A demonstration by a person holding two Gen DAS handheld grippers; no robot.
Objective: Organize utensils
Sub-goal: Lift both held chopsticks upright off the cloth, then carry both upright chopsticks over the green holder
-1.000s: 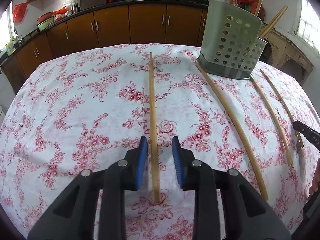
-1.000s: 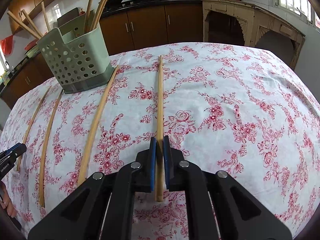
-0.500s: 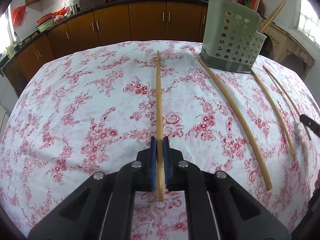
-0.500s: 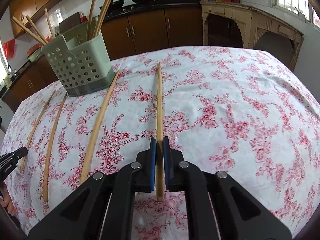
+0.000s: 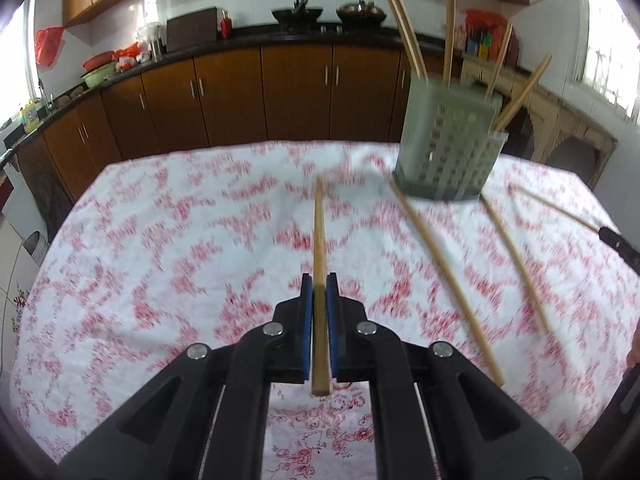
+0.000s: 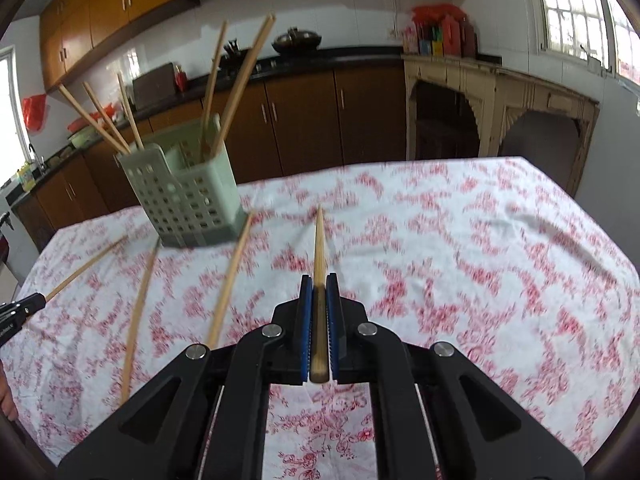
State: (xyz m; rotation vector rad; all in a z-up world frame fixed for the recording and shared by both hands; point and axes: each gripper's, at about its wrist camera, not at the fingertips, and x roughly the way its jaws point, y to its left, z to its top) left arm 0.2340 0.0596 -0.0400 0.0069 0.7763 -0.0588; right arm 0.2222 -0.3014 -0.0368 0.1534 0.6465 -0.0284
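Note:
My left gripper [image 5: 319, 280] is shut on a long wooden chopstick [image 5: 319, 232], held lifted above the floral tablecloth [image 5: 160, 260]. My right gripper [image 6: 319, 280] is shut on another wooden chopstick [image 6: 319, 240], also lifted off the cloth. A pale green perforated utensil holder [image 5: 448, 148] stands at the back of the table with several chopsticks upright in it; it also shows in the right wrist view [image 6: 184, 200]. Loose chopsticks [image 5: 440, 276] lie on the cloth beside the holder, also in the right wrist view [image 6: 228, 284].
Brown kitchen cabinets [image 5: 240, 92] and a dark counter with pots run behind the table. The right gripper's tip [image 5: 620, 244] shows at the right edge of the left wrist view. The left gripper's tip [image 6: 20, 312] shows at the left edge of the right wrist view.
My left gripper closed on its chopstick. Both grippers have risen off the table with their chopsticks, and the views now tilt up towards the holder.

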